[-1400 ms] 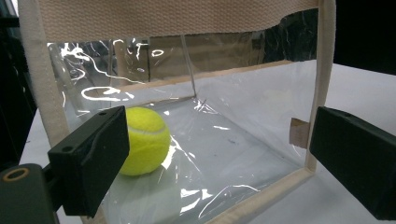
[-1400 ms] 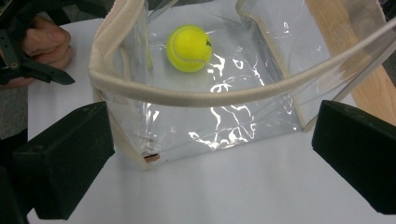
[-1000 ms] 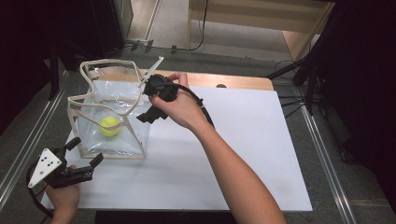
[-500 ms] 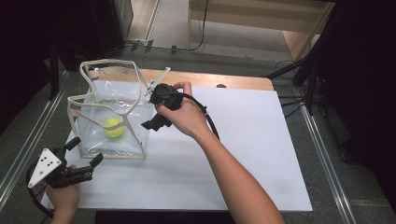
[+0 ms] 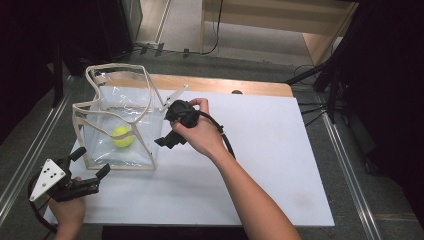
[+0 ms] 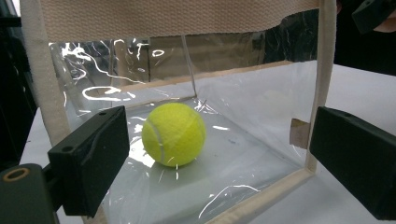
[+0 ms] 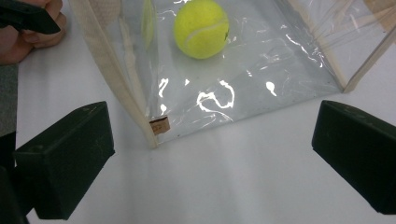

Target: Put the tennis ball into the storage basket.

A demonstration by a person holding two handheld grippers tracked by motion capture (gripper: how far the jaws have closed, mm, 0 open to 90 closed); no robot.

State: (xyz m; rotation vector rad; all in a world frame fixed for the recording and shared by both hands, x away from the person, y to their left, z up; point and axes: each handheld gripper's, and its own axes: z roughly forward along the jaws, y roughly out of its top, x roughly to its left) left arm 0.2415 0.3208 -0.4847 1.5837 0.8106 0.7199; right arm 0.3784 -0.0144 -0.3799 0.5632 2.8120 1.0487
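One tennis ball point(image 5: 122, 136) lies on the floor of a clear plastic bag point(image 5: 100, 107) with cloth-trimmed edges, which stands open on the white table point(image 5: 280, 165). Just beside the bag's near right corner, the right gripper point(image 5: 167, 141) hangs with its jaws spread, gripping nothing. Near the table's front left corner, the left gripper point(image 5: 90, 167) faces the bag, jaws likewise apart and empty.
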